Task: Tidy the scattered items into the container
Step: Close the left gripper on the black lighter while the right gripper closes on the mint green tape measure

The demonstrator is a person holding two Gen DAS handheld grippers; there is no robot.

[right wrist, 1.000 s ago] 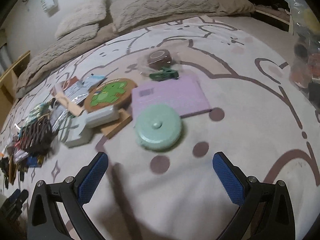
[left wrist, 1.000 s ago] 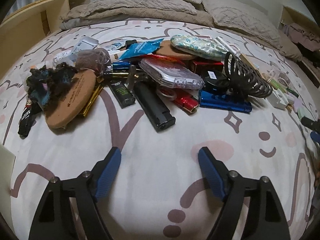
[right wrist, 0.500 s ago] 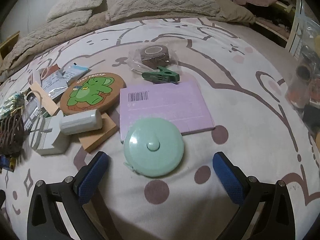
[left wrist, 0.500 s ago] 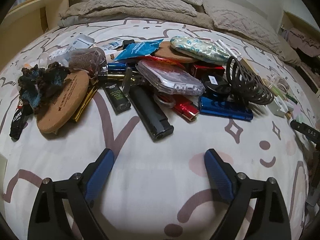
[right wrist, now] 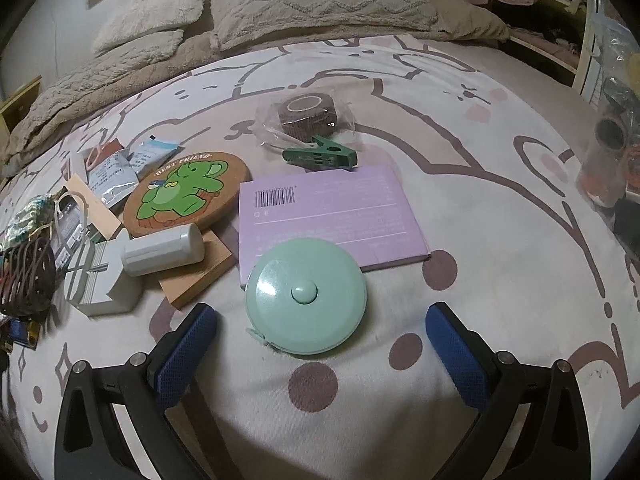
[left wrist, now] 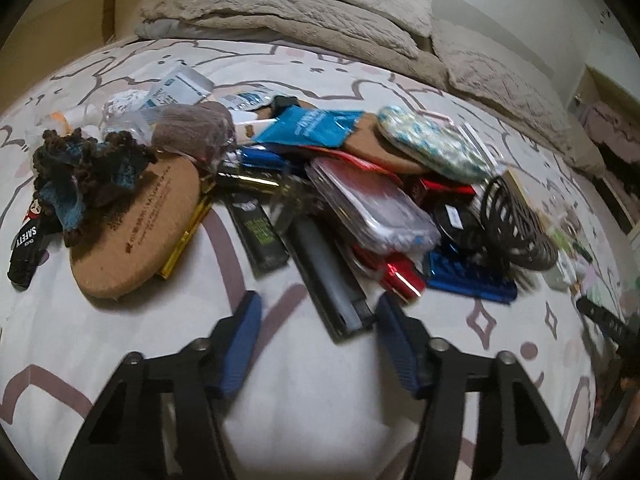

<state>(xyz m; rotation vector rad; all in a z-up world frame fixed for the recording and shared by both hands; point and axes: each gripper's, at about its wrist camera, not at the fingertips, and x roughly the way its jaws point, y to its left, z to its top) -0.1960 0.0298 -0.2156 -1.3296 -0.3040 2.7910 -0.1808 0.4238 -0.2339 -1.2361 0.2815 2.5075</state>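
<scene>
In the left wrist view, a heap of scattered items lies on the bed: a long black bar-shaped item (left wrist: pixel 328 276), a cork coaster (left wrist: pixel 136 228), a clear plastic case (left wrist: pixel 368 204), a red item (left wrist: pixel 396 276) and a blue packet (left wrist: pixel 468 284). My left gripper (left wrist: pixel 318 334) is open, its fingers either side of the near end of the black item. In the right wrist view, a round mint-green tape measure (right wrist: pixel 306 296) lies on a purple booklet (right wrist: pixel 328 208). My right gripper (right wrist: pixel 320 342) is open just short of it. No container is clearly in view.
An elephant coaster (right wrist: pixel 186 192), a grey cylinder (right wrist: pixel 164 250), a wooden block (right wrist: pixel 196 276), a green clip (right wrist: pixel 320 157) and a bagged brown tape roll (right wrist: pixel 308 114) lie nearby. A dark coil (left wrist: pixel 516 224) and pillows (right wrist: pixel 320 4) lie beyond. Clear bags (right wrist: pixel 616 128) hang at right.
My left gripper has moved forward to the black item and its jaws have narrowed. My right gripper has closed in on the mint tape measure.
</scene>
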